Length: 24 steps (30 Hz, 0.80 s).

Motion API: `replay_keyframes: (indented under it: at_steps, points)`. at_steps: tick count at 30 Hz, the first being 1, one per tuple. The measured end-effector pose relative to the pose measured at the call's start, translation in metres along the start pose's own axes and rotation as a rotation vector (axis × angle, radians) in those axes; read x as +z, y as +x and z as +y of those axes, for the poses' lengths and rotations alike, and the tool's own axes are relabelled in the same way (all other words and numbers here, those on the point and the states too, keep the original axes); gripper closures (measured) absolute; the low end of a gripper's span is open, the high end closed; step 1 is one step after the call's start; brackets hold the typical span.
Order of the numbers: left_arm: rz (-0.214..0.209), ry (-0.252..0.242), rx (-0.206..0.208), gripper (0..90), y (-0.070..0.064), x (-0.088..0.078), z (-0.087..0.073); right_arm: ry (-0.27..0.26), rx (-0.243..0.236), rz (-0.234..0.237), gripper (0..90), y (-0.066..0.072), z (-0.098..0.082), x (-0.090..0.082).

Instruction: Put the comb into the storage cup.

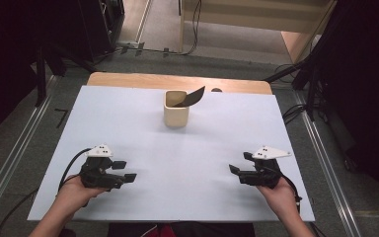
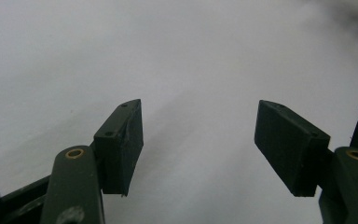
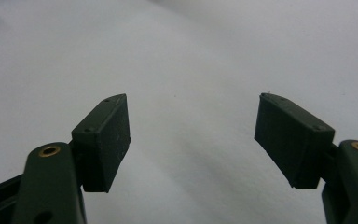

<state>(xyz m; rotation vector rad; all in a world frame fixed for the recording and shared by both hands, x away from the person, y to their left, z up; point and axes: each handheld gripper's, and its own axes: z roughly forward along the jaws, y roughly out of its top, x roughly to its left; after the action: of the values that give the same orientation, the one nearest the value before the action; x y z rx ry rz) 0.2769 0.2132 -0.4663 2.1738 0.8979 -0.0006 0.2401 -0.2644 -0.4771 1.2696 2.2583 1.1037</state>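
Square cream cup (image 1: pixel 176 114) with a flat black scoop-like piece (image 1: pixel 189 97) leaning out of it sits well ahead of both sets of jaws, on smooth white table cover (image 1: pixel 177 163). Left gripper (image 1: pixel 125 171) jaws spread, empty; right gripper (image 1: pixel 240 163) jaws spread, empty.

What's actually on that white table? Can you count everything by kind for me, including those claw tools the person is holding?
Cream cup: 1
Dark flat piece sticking out of the cup: 1
Handheld grippers: 2, the left gripper and the right gripper, both open and holding nothing
Total: 4
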Motion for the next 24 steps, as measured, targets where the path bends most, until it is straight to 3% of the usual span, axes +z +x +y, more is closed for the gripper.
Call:
replay_keyframes:
  at_steps: [24]
  points:
    - [0.002, 0.006, 0.008, 33.9, 0.0025, 0.0016, 0.0006, -0.005, -0.004, 0.026, 24.7, -0.0029, -0.0006, -0.0008]
